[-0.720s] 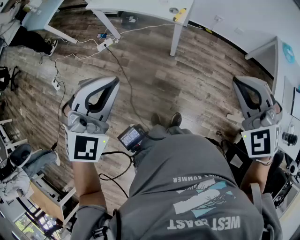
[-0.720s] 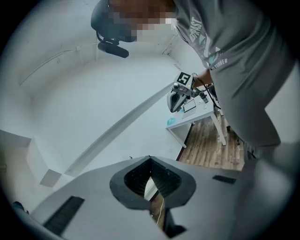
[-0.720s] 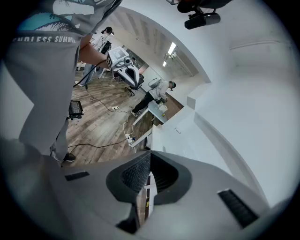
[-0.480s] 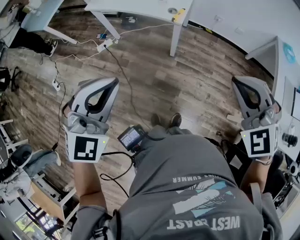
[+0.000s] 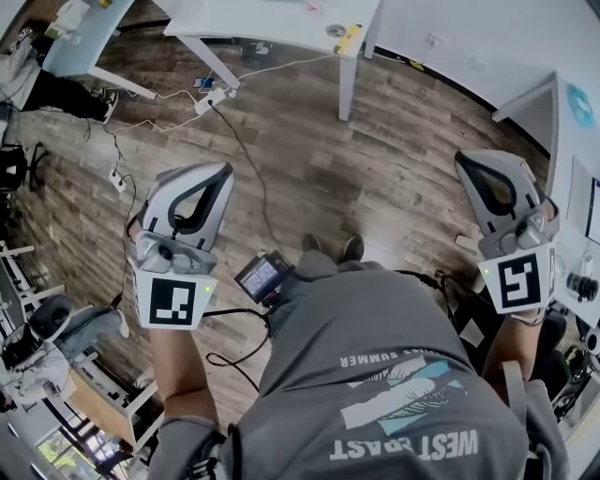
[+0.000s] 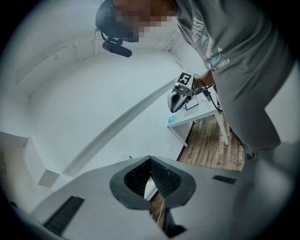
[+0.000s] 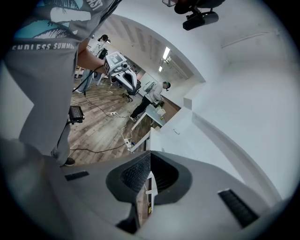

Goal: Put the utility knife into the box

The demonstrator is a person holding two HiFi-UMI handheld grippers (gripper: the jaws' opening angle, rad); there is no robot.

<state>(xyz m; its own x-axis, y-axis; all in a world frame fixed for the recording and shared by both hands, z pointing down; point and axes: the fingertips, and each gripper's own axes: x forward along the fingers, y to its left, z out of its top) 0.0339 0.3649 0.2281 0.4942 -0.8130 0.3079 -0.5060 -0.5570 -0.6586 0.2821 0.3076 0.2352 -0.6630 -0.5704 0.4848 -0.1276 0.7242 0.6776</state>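
My left gripper [image 5: 223, 169] is held up over the wood floor at the left of the head view. Its jaws are shut with nothing between them, and the left gripper view shows its tips [image 6: 150, 159] meeting. My right gripper [image 5: 461, 157] is raised at the right, also shut and empty, with its tips [image 7: 150, 154] together. A small yellow object [image 5: 349, 38], too small to identify, lies on the white table [image 5: 272, 19] far ahead. No box shows in any view.
The white table's legs [image 5: 345, 89] stand on the floor ahead. Cables and a power strip [image 5: 211, 97] trail across the planks. Another white desk [image 5: 562, 122] stands at the right. A black device [image 5: 262, 276] hangs at the person's waist. Chairs and people are at the left.
The head view has shifted slightly, and more of the far white table shows. Both grippers have stayed shut and nearly in place.
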